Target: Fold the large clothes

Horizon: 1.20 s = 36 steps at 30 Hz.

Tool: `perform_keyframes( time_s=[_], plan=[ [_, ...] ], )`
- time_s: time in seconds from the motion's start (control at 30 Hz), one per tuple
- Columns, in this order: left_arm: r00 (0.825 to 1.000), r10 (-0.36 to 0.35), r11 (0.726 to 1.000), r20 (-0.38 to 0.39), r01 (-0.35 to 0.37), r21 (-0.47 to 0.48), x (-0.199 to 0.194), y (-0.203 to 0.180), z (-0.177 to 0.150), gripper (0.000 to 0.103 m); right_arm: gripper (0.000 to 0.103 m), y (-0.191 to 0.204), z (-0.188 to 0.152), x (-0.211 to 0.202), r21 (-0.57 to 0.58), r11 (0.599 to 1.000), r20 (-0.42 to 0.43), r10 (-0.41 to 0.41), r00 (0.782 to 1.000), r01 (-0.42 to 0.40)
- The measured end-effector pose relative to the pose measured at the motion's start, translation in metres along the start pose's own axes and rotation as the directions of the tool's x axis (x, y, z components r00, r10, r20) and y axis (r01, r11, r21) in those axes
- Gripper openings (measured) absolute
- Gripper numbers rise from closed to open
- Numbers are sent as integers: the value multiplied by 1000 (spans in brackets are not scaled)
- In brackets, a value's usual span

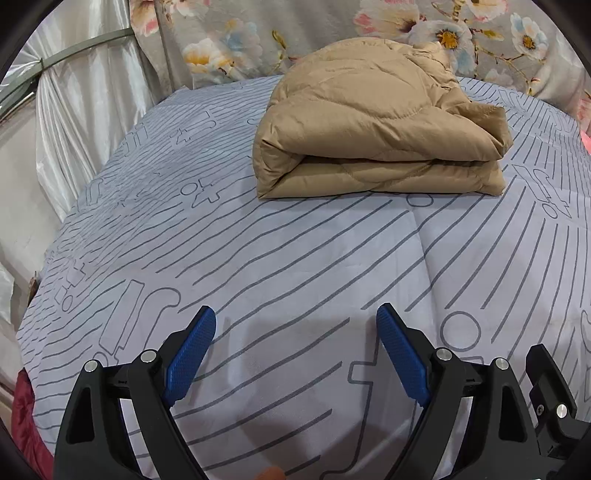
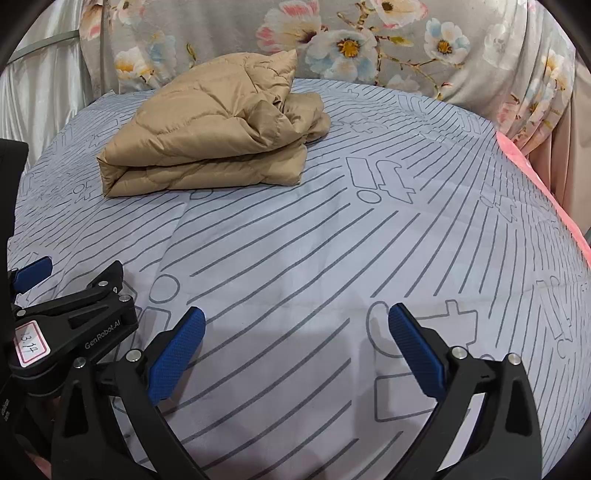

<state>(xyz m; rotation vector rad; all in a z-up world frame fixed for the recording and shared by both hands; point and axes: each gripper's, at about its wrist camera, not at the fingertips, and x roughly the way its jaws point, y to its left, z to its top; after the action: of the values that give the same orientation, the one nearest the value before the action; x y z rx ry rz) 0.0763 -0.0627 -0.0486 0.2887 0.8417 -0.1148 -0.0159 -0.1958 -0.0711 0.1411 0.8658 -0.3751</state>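
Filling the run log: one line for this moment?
left gripper open, empty | right gripper open, empty | tan quilted jacket folded on striped sheet, untouched

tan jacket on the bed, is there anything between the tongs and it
Nothing visible. Only bare striped sheet lies between the folded tan jacket and both tongs, left and right. Both stand open and empty, well short of the jacket, side by side at the near edge of the bed.

L wrist cam above near edge of bed [image 1: 295,258], angled down fwd, R wrist cam just beside it on the right, same tilt, both share striped sheet, folded tan jacket [image 1: 373,125] far side, floral curtain [image 1: 258,33] behind
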Motion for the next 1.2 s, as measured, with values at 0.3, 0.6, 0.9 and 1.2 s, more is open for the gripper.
perform_keyframes(
  time_s=[0.3,0.6,0.9,1.2],
  plan=[
    [1000,4,1000,13,-5,5,-4,-3,-3,86,97,-4,-1,-1,4,1000,8,1,1000,-1],
    [1000,6,1000,20,-6,4,-6,-2,-3,86,97,-6,0,-2,1,1000,13,0,1000,0],
    [1000,3,1000,20,-3,4,-5,-1,-3,86,97,-6,0,-2,-4,1000,13,-6,1000,7],
    [1000,2,1000,21,-2,4,-5,0,-3,86,97,-5,-1,-2,-8,1000,18,-15,1000,15]
  ],
)
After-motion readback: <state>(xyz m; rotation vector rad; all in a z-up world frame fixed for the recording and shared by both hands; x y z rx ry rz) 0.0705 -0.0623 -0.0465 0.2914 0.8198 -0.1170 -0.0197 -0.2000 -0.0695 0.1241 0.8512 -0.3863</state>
